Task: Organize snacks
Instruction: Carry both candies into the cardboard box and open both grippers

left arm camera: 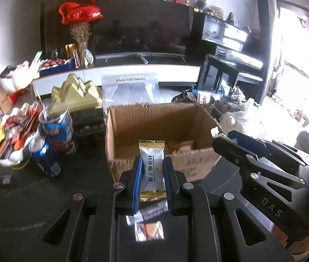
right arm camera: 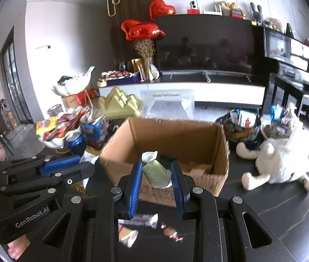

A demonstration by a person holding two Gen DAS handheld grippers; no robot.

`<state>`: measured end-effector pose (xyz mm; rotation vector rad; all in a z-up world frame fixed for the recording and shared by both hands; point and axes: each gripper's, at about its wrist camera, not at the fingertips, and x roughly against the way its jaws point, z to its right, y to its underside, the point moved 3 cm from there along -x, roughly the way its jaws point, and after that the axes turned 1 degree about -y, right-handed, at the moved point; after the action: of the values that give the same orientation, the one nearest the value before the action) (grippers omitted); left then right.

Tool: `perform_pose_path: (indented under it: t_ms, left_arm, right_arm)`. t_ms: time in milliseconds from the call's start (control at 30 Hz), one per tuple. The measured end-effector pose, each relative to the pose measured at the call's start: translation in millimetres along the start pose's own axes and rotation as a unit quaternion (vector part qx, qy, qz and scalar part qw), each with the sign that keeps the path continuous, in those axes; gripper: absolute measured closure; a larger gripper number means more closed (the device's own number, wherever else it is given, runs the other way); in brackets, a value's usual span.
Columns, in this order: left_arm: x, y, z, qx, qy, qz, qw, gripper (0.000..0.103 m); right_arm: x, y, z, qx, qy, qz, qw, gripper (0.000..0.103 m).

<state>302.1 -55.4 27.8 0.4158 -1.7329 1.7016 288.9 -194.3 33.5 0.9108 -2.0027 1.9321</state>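
At the far left of the dark table (left arm camera: 34, 196) we see a white bowl heaped with bright snack packets (left arm camera: 8, 135), and just right of it a blue drink can (left arm camera: 42, 152) beside a taller blue-and-red carton (left arm camera: 57, 124). Next comes our left gripper (left arm camera: 152, 170), its blue-lined fingers clamped on a white candy packet (left arm camera: 152, 166) with gold crimped ends, held upright in front of the near wall of an open cardboard box (left arm camera: 123, 135). A few wrapped sweets (left arm camera: 150, 232) lie on the table below it.

In the right wrist view, the box (right arm camera: 220, 152) sits in the middle, with some wrapped pieces at its bottom. Our right gripper (right arm camera: 157, 172) is closed on a pale green sweet in a clear twisted wrapper (right arm camera: 155, 172), held in front of the box's near edge. Two or three loose sweets (right arm camera: 171, 233) rest on the table beneath the fingers. Further right, a white plush toy (right arm camera: 278, 159) lies on the table beside the box, with a dark basket of packets (right arm camera: 239, 124) behind it.
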Motion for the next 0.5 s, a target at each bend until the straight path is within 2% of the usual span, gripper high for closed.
perform_pose_path:
  t_ms: [500]
  left_arm:
    - [-59,-52,-5,-0.017,0.007,-0.010,0.9998,0.083]
  right_arm:
    - [-53,-31,25,0.009,0.018,-0.017,1.000,0.075]
